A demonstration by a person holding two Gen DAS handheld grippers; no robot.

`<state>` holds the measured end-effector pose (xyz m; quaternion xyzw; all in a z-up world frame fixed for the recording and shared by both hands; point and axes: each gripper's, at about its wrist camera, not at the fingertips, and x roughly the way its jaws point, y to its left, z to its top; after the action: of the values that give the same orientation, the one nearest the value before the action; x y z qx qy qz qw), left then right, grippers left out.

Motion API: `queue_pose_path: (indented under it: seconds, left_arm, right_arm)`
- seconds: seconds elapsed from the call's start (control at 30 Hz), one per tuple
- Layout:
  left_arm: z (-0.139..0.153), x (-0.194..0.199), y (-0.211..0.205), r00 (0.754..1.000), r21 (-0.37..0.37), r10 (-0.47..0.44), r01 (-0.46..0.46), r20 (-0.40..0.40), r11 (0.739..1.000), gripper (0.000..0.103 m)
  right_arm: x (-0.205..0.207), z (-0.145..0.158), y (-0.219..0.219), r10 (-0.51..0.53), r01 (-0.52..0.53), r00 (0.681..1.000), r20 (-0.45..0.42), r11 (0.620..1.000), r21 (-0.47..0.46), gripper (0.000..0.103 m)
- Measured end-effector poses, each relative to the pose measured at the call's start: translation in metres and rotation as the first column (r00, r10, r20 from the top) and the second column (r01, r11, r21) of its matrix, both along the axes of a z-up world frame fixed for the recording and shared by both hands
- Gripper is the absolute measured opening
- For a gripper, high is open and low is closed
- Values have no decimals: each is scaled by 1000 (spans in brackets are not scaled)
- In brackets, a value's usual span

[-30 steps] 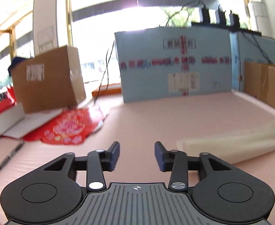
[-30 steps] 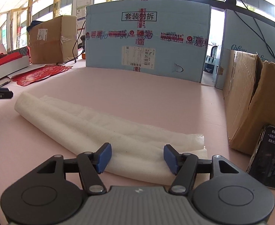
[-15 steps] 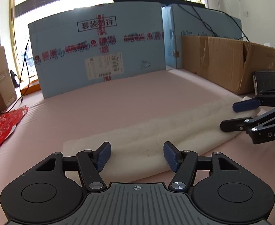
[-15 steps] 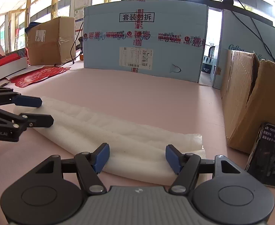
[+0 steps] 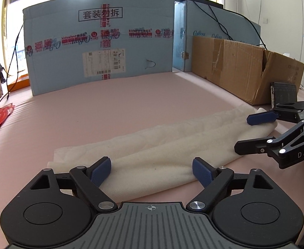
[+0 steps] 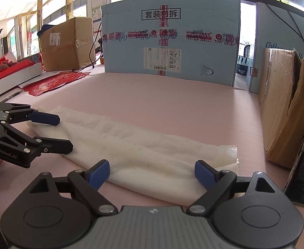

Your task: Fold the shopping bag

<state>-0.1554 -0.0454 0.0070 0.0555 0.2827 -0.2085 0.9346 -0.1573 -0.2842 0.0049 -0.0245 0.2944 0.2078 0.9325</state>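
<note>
While both grippers hover low over the near edge of a pink worktop, a white shopping bag, already folded into a long narrow strip, lies flat across that edge. The left gripper sits over the strip's left end, its blue pads spread wide on either side of the fabric and not pressing it; its jaws have just been opening. The right gripper sits over the strip's right end in the same way, pads spread wide with the bag between them but not pinched; its jaws have also just been opening. Each gripper shows at the side of the other's view, reaching in over the far end of the bag.

Toward the right edge of the worktop, a dark phone leans against a torn brown cardboard box; what the box holds cannot be seen. Along the back edge stands a large pale blue carton, closed, with red printed tape and a white shipping label. At the back left corner sits a second brown box, taped shut. Near the left edge lie red paper cutouts, a pen, and a red and white tray with contents too small to tell.

Beyond the worktop, bright windows and black cables run behind the cartons.
</note>
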Motion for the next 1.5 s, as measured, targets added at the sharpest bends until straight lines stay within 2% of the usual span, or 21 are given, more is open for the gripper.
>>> queue_pose_path:
  seconds: [0.13,0.47,0.63,0.8,1.33,1.5]
  left_arm:
    - [0,1,-2,1000,11,-9,9,-1,1000,92]
    - [0,1,-4,1000,24,-22,22,3,999,95]
    - [-1,1,-5,999,24,-52,52,-7,998,102]
    - [-2,2,-3,998,3,-63,63,-12,998,103]
    - [-4,4,9,998,-91,-66,64,-22,994,103]
    - [-4,3,10,998,-91,-51,48,-22,995,103]
  right_arm:
    - [-1,0,3,-5,5,1000,7,1000,-12,91]
    - [-4,0,5,-4,5,1000,18,999,-42,92]
    - [-5,0,5,-6,7,1000,20,999,-49,92]
    - [-8,-1,10,-28,31,999,38,996,-88,96]
    - [-6,-3,7,-39,41,999,23,997,-73,99]
    - [-7,-3,10,-43,46,998,36,995,-93,100]
